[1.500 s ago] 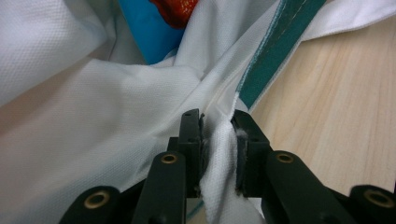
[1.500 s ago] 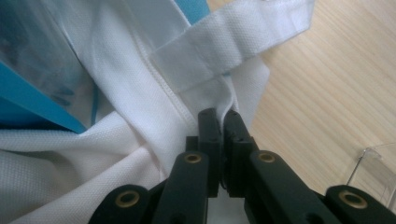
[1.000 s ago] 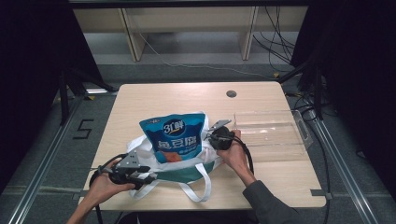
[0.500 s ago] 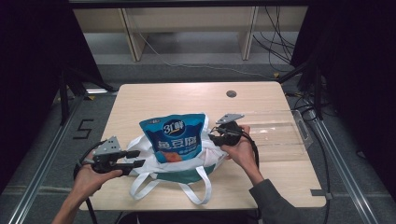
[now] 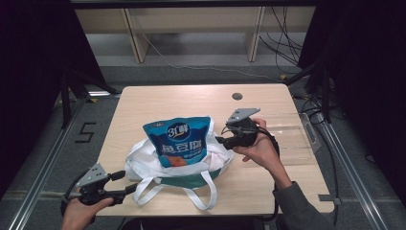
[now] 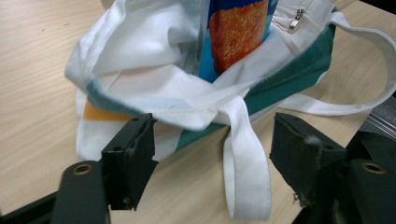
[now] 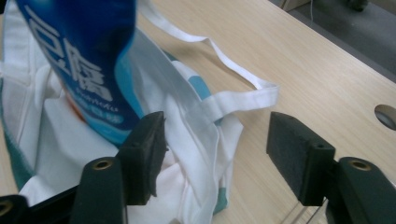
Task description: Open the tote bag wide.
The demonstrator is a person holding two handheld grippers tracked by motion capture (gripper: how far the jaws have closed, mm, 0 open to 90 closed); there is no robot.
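A white and teal tote bag (image 5: 167, 165) lies open on the wooden table (image 5: 158, 103), and a blue snack pouch (image 5: 179, 141) stands in it. My left gripper (image 5: 133, 189) is at the bag's front left. Its jaws have just been opening, and they now stand apart on either side of a white strap (image 6: 245, 172) that lies on the table without touching the pads. My right gripper (image 5: 220, 140) hovers at the bag's right rim. Its jaws have just been opening too, and they stand wide above the white rim cloth (image 7: 196, 135), next to the pouch (image 7: 88, 60).
A clear plastic tray (image 5: 292, 136) sits on the table's right side, just behind my right hand. A round hole (image 5: 237, 96) is near the far edge. Another strap loop (image 5: 201, 194) reaches toward the front edge. Shelving stands beyond the table.
My left gripper has drawn back from the bag toward the front left corner and opened wider. My right gripper has lifted a little off the bag's right rim and spread its jaws.
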